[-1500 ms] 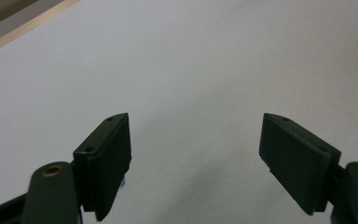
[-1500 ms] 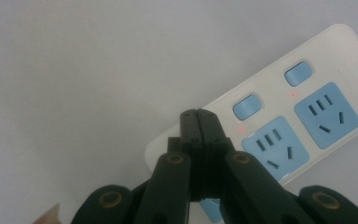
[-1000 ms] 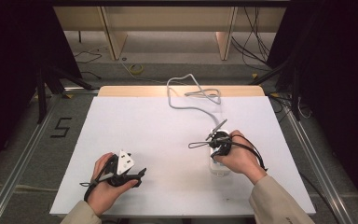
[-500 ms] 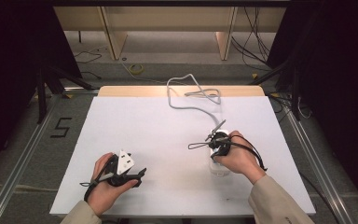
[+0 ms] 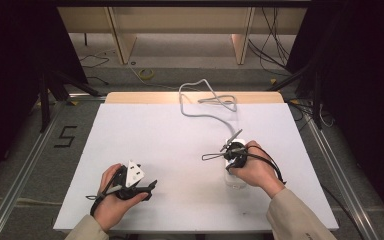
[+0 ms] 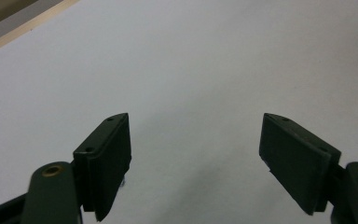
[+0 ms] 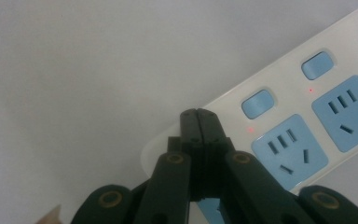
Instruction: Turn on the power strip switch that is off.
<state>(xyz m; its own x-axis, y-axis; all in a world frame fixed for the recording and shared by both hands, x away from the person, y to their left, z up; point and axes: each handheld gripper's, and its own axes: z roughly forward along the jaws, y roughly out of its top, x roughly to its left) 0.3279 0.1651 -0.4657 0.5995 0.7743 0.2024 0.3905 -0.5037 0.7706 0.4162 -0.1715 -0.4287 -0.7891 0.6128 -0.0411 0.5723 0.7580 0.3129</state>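
Here we record, at the near edge of the white table (image 5: 170, 135), the left gripper (image 5: 147, 186) held in the person's left hand (image 5: 111, 200), lying low over the near-left part of the tabletop with its grey three-cornered plate uppermost. In the left gripper view its two black jaws stand wide apart, released, with bare white surface between them and nothing touching either pad. To the right and slightly farther in, the right hand (image 5: 255, 167) bears the right gripper (image 7: 198, 114) over the near end of a white power strip (image 7: 345, 56). In the right gripper view we find its jaws clenched tight together, pad against pad, with nothing between them; the closed tip stands over the strip's near edge, just beside a blue rocker switch (image 7: 257, 102) and a small red indicator light (image 7: 250, 130). We cannot tell whether the tip touches the casing. Next to that switch lies a blue socket face (image 7: 290, 150), and beyond it a second blue switch (image 7: 317, 65) with its own socket (image 7: 349, 112). The strip itself lies on the right-hand part of the table, largely covered by the right hand in the high view. From it a grey cord (image 5: 200, 114) runs away to the far edge, where it lies in loose loops. Beyond the table we note wooden supports (image 5: 122, 40) and cables on the floor.
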